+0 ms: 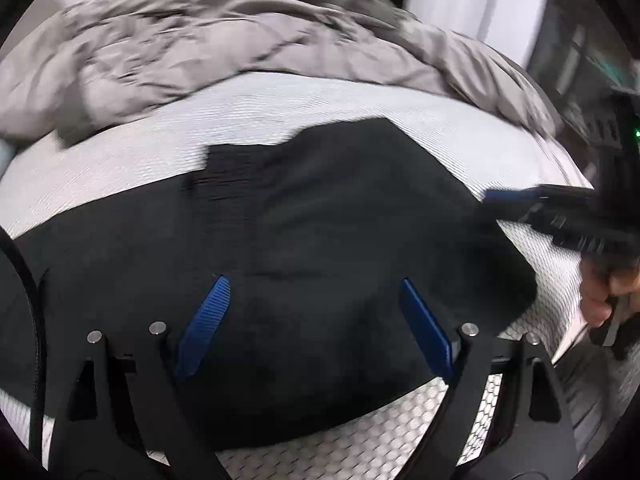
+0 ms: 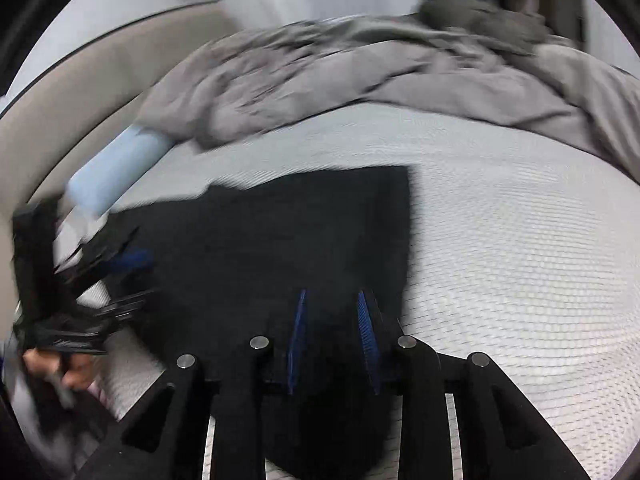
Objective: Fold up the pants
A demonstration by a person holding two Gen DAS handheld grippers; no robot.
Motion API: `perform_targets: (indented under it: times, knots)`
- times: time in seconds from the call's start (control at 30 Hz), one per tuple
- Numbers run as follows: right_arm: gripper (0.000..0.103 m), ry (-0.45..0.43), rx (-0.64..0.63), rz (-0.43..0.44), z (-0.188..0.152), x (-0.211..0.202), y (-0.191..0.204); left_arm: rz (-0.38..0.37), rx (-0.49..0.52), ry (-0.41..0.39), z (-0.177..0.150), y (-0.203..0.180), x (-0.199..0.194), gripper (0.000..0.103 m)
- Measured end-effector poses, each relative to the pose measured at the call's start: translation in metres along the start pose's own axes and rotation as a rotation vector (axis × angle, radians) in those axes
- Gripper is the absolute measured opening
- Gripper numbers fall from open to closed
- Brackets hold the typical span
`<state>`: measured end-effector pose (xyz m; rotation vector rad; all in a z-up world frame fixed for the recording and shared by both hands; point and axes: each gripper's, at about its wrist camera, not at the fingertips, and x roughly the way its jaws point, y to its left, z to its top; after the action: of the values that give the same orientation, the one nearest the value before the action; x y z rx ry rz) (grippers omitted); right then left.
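White quilted mattress point(image 2: 500, 240) carries the black pants point(image 1: 320, 240) near its front edge, long axis running along that edge. A fold looks under way. The left gripper point(image 1: 316, 320) hangs spread above them; the right gripper point(image 2: 334, 340), jaws narrow, shows cloth between, grip uncertain. Next: smooth flat.

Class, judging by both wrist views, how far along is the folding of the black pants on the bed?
Done: the black pants lie fairly flat on the white mattress, apparently doubled over already. In hand: the left gripper hovers open above them; the right gripper is nearly closed, and blur hides whether it pinches cloth. Left: at least the final fold.
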<state>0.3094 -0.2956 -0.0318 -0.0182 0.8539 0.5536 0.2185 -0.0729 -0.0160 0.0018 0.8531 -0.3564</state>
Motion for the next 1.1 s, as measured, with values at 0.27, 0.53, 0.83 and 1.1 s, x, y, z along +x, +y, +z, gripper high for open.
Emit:
perform_targets:
  times: [0.27, 0.53, 0.83, 1.1]
  knots:
    - [0.026, 0.164, -0.265, -0.058, -0.029, 0.062, 0.051, -0.009, 0.146, 0.138, -0.013, -0.006, 0.042, 0.081]
    - [0.027, 0.143, -0.195, -0.147, -0.032, 0.031, 0.021, -0.003, 0.085, 0.105, -0.009, 0.005, 0.018, 0.07]
    - [0.028, 0.127, -0.172, -0.006, 0.004, 0.074, 0.06, 0.04, 0.046, 0.138, 0.028, 0.008, 0.059, 0.041]
    - [0.027, 0.176, -0.223, -0.217, -0.009, 0.063, 0.027, 0.026, 0.05, 0.114, 0.017, 0.023, 0.048, 0.039]
